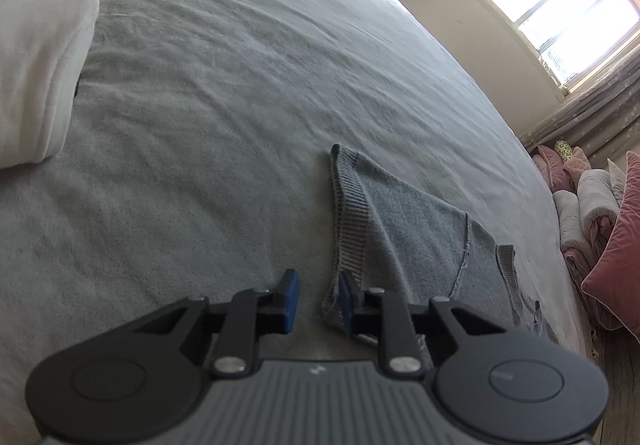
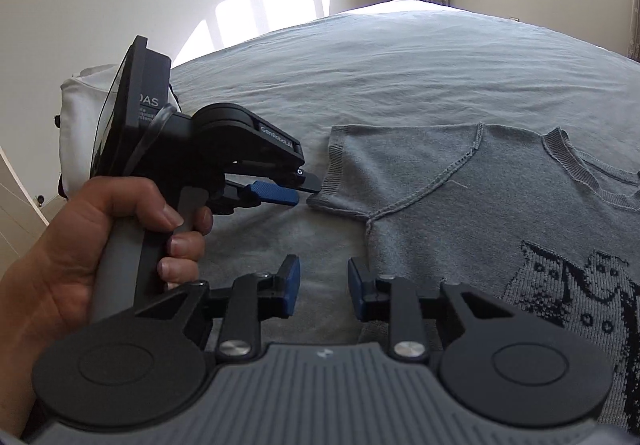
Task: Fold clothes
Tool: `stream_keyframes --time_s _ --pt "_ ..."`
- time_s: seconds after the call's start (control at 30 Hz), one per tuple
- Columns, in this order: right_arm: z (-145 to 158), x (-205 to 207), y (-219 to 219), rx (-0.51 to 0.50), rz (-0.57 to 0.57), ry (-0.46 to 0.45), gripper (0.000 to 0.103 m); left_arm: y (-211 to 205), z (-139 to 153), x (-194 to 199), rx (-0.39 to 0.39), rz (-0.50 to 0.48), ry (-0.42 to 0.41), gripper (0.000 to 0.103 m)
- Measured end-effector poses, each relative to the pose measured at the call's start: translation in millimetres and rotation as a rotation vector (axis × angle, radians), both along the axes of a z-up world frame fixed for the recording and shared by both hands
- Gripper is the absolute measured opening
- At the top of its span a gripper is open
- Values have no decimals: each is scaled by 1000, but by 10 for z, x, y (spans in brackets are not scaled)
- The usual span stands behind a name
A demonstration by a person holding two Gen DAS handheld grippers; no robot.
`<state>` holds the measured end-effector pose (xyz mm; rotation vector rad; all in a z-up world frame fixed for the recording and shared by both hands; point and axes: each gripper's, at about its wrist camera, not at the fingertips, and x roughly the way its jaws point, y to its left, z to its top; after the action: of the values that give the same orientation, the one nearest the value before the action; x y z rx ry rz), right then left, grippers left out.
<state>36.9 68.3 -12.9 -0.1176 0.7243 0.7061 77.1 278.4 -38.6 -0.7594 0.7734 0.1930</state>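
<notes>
One grey sweater [image 2: 460, 205] on the bed [image 2: 360, 57]; both grippers' jaws gape empty.

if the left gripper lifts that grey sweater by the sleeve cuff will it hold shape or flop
Probably flops: the grey knit sweater lies limp and flat on the bed sheet. The ribbed sleeve cuff already curls, so it may stretch. The body would likely drag rather than lift.

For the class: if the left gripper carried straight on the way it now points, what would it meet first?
Most likely the ribbed sleeve cuff of the grey sweater. The left gripper, jaws open, points at the cuff edge lying on the bed sheet; in its own view one pad looks almost against it.
</notes>
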Motion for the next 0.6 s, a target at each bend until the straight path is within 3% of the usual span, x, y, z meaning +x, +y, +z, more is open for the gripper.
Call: stream_keyframes --time_s 0.17,0.3,0.6 --pt "-137 78 127 -65 -52 -6 30 107 -30 -24 -79 -50 0 25" --pt "-228 103 31 -90 -91 2 30 169 -32 -64 -139 -83 -7 34" --pt "-393 87 -9 -162 -112 -7 29 87 -75 -5 -156 -117 -13 40"
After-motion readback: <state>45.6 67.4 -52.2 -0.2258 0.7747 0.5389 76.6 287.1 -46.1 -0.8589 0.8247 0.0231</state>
